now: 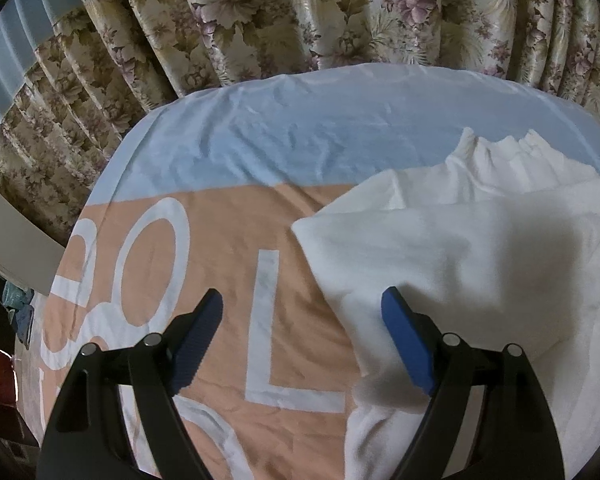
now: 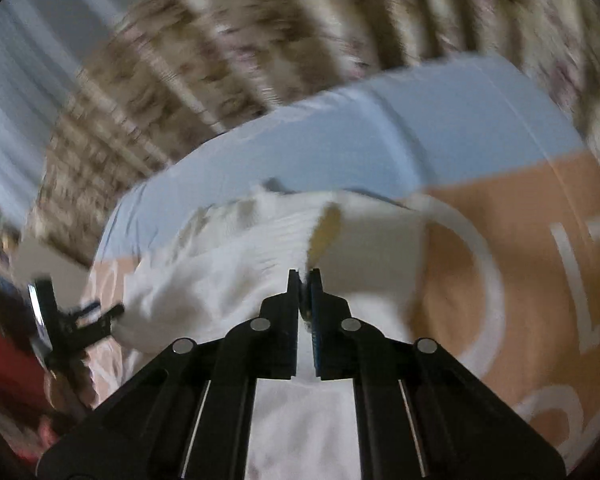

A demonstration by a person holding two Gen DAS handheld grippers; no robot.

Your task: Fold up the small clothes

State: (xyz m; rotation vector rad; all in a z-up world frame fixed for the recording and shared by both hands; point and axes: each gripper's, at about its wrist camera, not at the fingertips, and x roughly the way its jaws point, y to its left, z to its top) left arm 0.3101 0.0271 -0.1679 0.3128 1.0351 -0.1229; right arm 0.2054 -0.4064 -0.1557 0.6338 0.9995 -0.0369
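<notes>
White garment [image 1: 480, 248] lies on the peach-and-blue sheet [image 1: 228, 152]; my left tool [image 1: 302, 324] gapes wide, my right tool [image 2: 305, 280] pinches its edge.

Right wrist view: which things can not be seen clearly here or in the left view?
- Right wrist: white garment, curtain smeared by motion blur.
- Right gripper: fingers hide the pinched fabric.
- Left wrist: garment's right side cut by the edge; left gripper open.
</notes>
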